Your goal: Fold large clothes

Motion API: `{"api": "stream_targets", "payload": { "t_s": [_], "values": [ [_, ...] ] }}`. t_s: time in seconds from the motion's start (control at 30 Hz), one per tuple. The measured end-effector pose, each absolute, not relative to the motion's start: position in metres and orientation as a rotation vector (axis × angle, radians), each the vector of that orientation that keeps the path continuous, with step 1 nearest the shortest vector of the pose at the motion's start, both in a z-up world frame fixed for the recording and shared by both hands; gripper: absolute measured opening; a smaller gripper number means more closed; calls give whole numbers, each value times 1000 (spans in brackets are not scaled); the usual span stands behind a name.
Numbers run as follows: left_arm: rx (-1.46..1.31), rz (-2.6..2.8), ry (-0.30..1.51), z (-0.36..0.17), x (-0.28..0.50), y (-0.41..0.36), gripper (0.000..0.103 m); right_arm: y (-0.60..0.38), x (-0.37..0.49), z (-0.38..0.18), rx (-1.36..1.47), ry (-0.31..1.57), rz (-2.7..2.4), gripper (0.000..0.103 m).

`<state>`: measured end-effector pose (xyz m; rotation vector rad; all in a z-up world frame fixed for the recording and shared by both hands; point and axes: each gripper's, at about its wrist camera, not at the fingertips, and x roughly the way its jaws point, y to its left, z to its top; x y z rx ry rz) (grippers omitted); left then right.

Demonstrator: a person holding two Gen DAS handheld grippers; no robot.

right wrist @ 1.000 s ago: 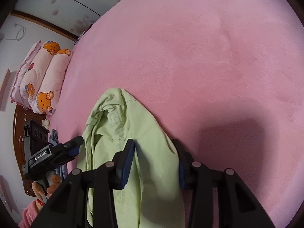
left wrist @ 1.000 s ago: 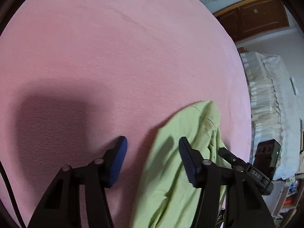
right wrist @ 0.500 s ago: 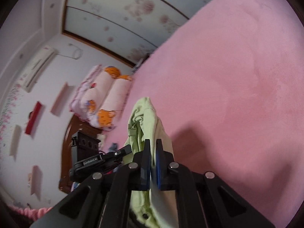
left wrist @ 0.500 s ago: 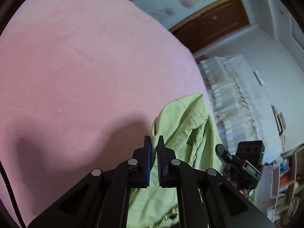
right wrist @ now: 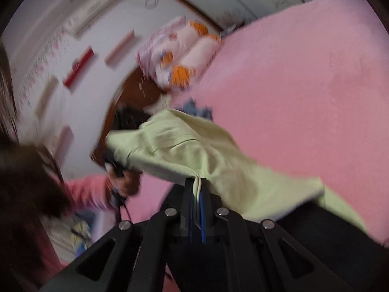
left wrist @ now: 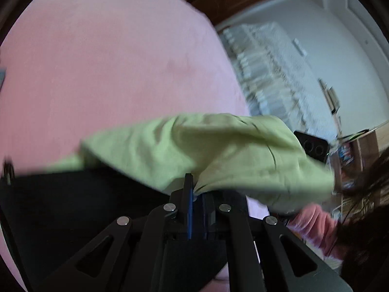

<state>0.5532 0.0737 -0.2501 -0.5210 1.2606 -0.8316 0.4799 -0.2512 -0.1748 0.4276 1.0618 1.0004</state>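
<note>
A light green garment (left wrist: 218, 150) hangs stretched in the air above the pink bed (left wrist: 109, 60). My left gripper (left wrist: 194, 189) is shut on one edge of it. My right gripper (right wrist: 195, 182) is shut on another edge of the same garment (right wrist: 194, 155), with a white hem pinched between the pads. The cloth spans between both grippers. In the left wrist view the right gripper's body (left wrist: 313, 146) shows behind the cloth. In the right wrist view the left gripper and the hand holding it (right wrist: 121, 170) show past the cloth. Both views are motion-blurred.
The pink blanket (right wrist: 304, 85) covers the bed. Pillows with orange bears (right wrist: 180, 53) lie at the headboard. A white ruffled cover (left wrist: 267, 73) stands beside the bed, with shelves (left wrist: 352, 150) at the right. The person's pink sleeve (right wrist: 85, 192) is at the left.
Both grippers closed on the green garment and lifted it off the bed. The cloth went from a crumpled heap to a spread sheet held up between them.
</note>
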Motion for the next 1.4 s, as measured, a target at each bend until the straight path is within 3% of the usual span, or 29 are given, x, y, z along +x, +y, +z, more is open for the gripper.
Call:
{"api": "stream_targets", "payload": {
  "t_s": [0.23,0.33,0.5,0.7,0.83,0.9,0.93,0.97,1.0,1.17,1.3,1.33,1.37,1.4],
  "values": [
    [-127,-690,1403,-304,472,39,4,-226,400,-247,150,1329,921,5],
    [22,-633,1343,-311,452,27,4,-224,388,-269,145,1324,859,6],
    [38,-545,1274,-315,440,16,4,-226,382,-279,214,1285,749,11],
    [118,-448,1254,-305,420,3,7,-231,369,-268,169,1274,620,21],
    [184,-382,1268,-285,421,-8,10,-247,359,-254,102,1333,512,41],
    [190,-351,1276,-269,419,-14,24,-259,353,-240,119,1346,451,41],
    [187,-331,1282,-261,418,-14,45,-265,348,-230,136,1333,433,41],
    [184,-311,1282,-255,416,-14,60,-269,345,-223,144,1317,417,41],
    [168,-288,1263,-243,409,-13,61,-274,341,-211,158,1291,394,41],
    [5,-266,1185,-205,384,-10,61,-282,327,-179,336,1166,356,41],
    [-197,-262,1148,-207,372,-28,60,-268,325,-191,487,1093,375,41],
    [-225,-265,1154,-212,370,-29,50,-263,325,-196,501,1087,375,41],
    [-240,-267,1158,-218,371,-36,30,-256,326,-204,516,1083,375,38],
    [-255,-272,1177,-227,371,-44,23,-249,326,-212,524,1083,378,34]
  ]
}}
